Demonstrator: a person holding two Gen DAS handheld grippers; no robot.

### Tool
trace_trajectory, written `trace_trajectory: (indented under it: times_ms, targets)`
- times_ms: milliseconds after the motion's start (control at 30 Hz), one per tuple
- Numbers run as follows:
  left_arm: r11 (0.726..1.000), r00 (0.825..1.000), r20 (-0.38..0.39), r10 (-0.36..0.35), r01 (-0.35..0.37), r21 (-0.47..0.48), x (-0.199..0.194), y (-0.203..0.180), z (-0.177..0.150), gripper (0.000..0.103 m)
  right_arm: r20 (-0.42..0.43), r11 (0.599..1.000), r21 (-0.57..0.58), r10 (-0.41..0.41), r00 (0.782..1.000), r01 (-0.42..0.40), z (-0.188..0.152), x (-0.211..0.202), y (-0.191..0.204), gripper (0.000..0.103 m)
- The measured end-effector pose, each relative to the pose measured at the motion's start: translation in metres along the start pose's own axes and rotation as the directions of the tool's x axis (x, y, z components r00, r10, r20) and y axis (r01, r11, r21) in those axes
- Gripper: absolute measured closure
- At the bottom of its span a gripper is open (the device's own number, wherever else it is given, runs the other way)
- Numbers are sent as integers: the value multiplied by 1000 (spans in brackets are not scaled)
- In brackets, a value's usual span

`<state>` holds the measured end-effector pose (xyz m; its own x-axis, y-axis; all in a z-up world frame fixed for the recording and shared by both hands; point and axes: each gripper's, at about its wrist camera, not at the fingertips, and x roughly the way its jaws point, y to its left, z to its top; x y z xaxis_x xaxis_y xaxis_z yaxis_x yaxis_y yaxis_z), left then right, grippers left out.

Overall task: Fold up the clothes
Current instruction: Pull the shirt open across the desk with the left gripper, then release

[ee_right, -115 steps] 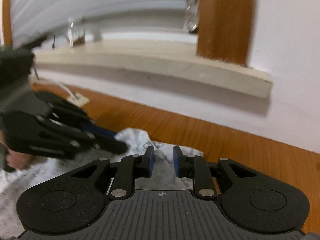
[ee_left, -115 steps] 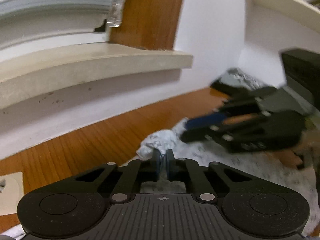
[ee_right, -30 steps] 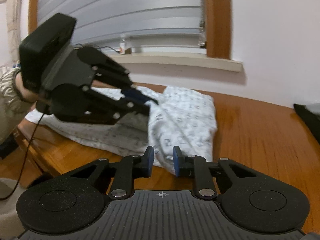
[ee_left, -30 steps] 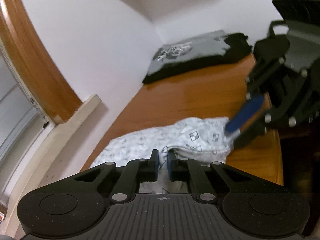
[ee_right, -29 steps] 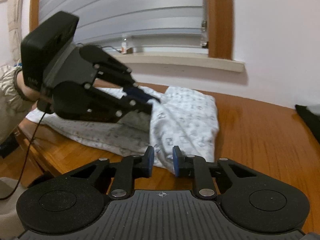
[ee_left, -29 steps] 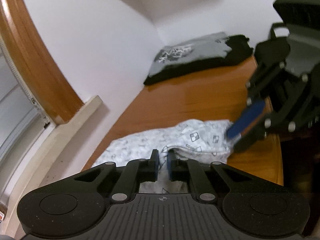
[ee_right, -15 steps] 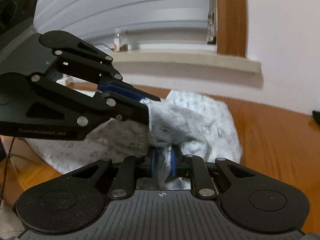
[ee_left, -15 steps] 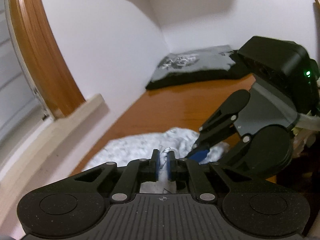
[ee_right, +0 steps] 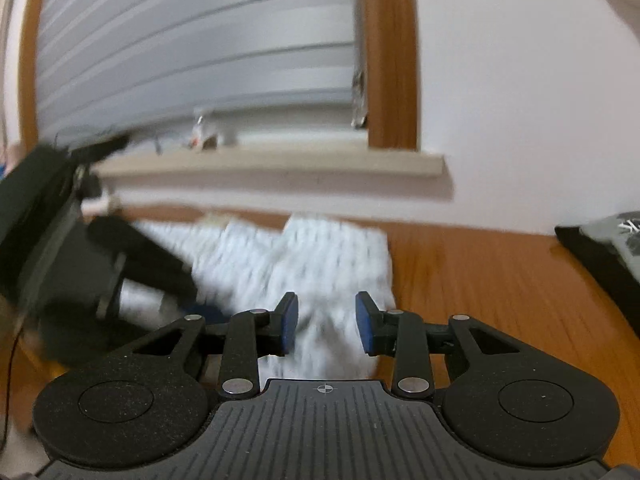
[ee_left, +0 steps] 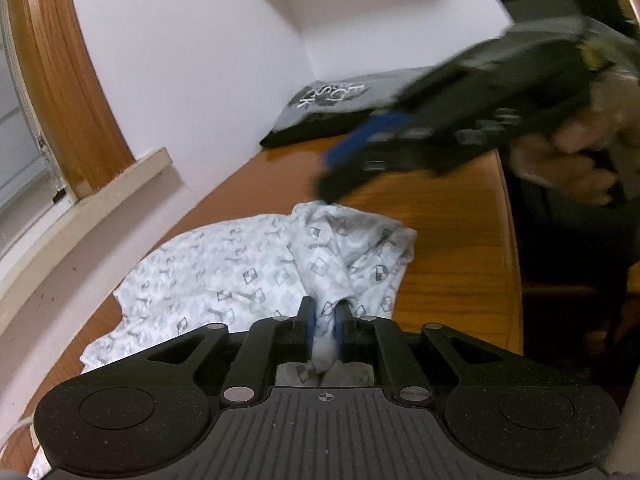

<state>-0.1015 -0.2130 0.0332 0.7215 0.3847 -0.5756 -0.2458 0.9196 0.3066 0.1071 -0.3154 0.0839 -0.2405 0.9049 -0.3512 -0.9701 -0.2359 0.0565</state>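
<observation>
White patterned garment (ee_left: pixel 256 268) lies bunched on the wooden table (ee_left: pixel 452 240), below the window sill (ee_right: pixel 280 166). Left gripper (ee_left: pixel 325 322) nearly closed, pads pinching a fold of it. Right gripper (ee_right: pixel 327 322) opening, pads apart and clear of the cloth beneath; its view is motion-blurred. Folded grey-and-black clothes (ee_left: pixel 332 108) at the table's far end, partly hidden.
</observation>
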Motion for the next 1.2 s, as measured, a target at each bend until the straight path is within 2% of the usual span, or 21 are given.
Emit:
trace_trajectory:
  times_ms: [100, 233, 333, 433, 567, 633, 867, 1067, 1200]
  targets:
    - [1000, 1000, 3, -3, 3, -30, -10, 6, -1, 91, 7, 1000, -2, 5, 1000, -5, 4, 29, 17, 70]
    - [996, 1000, 7, 9, -9, -85, -33, 22, -5, 84, -81, 998, -63, -35, 996, 30, -7, 54, 32, 70]
    - [991, 998, 1, 69, -68, -114, -44, 37, -10, 84, -104, 995, -85, -51, 993, 42, -24, 49, 35, 70]
    - [978, 992, -25, 121, -123, -167, -40, 59, -14, 84, -86, 995, -95, -47, 995, 38, -39, 42, 35, 70]
    - [962, 978, -113, 176, -195, -190, -22, 76, -24, 84, -83, 992, -123, -51, 995, 40, -40, 46, 37, 70]
    - [961, 976, -141, 168, -194, -195, -16, 78, -31, 85, -91, 989, -142, -53, 994, 39, -39, 47, 38, 71]
    - [966, 982, -105, 160, -178, -188, -3, 73, -31, 87, -107, 987, -140, -89, 990, 73, -39, 46, 23, 71]
    - [973, 992, -73, 106, -119, -197, 36, 67, -4, 87, -120, 982, -123, -159, 980, 145, -40, 35, -18, 70]
    - [975, 993, -51, 103, -110, -191, 69, 59, 16, 87, -128, 972, -103, -222, 967, 209, -38, 34, -52, 70]
